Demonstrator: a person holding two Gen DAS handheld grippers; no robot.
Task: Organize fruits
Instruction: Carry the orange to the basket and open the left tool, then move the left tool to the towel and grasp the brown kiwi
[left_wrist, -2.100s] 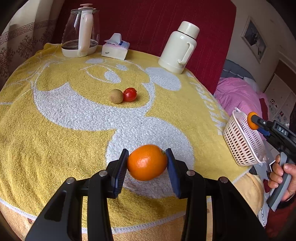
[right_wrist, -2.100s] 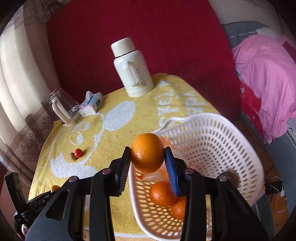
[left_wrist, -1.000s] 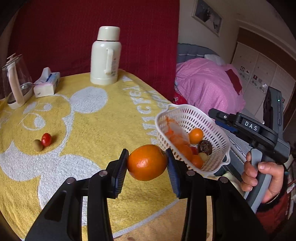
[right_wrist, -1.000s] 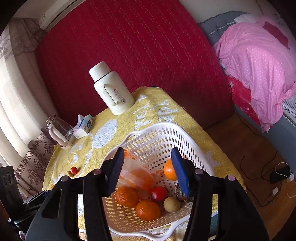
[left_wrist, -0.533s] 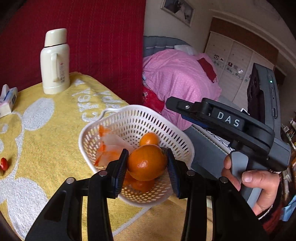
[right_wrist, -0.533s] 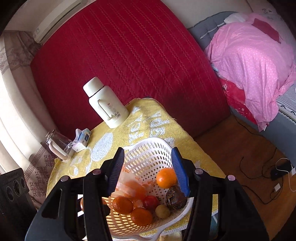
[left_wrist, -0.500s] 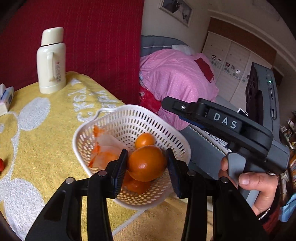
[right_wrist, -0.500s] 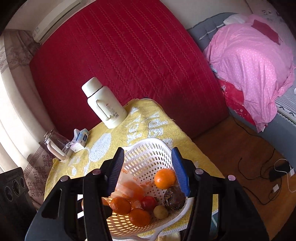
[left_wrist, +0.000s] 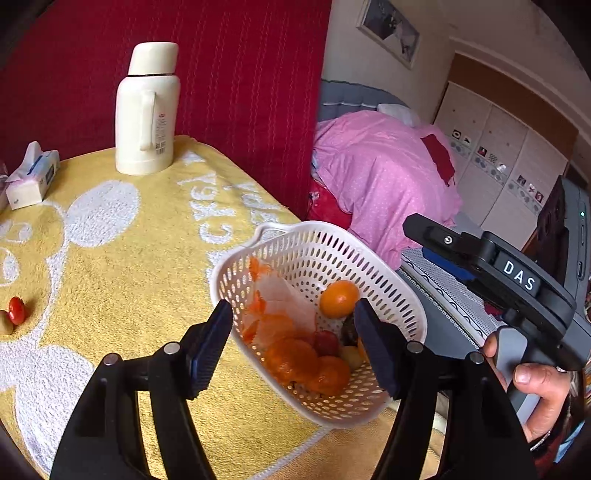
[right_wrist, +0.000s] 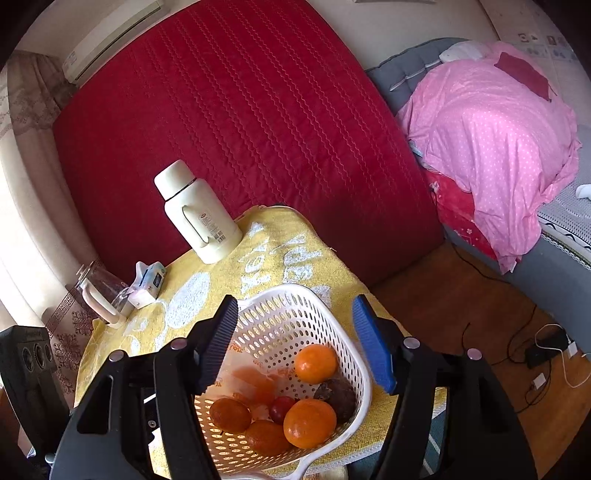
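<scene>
A: From the left wrist camera, what do you see?

B: The left gripper (left_wrist: 293, 338) hangs over the white basket (left_wrist: 373, 277), which sits at the corner of the table (left_wrist: 147, 266) on a yellow towel. Its jaws are apart and opening, with nothing pressed between them. The basket holds several oranges (left_wrist: 303, 363), one more orange (left_wrist: 339, 298) against the far wall, a red fruit (left_wrist: 325, 342) and a clear plastic bag (left_wrist: 280, 299).

A: Anything left out on the table?

B: A small tomato (left_wrist: 16, 310) touching a brownish fruit (left_wrist: 4, 322) at the left edge, well apart from the basket. A cream flask (left_wrist: 147, 110) and a tissue pack (left_wrist: 31, 181) stand at the back. On the right, a hand (left_wrist: 539, 391) grips the handle of the right gripper (left_wrist: 487, 258).

A: And the right wrist camera?

B: The right gripper (right_wrist: 295, 345) points down at the same basket (right_wrist: 280, 314). Its jaws are also apart and opening, with no fruit between them. Inside lie the oranges (right_wrist: 309, 422), a dark fruit (right_wrist: 338, 395) and a red one (right_wrist: 281, 408). The flask (right_wrist: 197, 218), the tissue pack (right_wrist: 149, 282) and a glass kettle (right_wrist: 99, 295) stand further back on the towel.
</scene>
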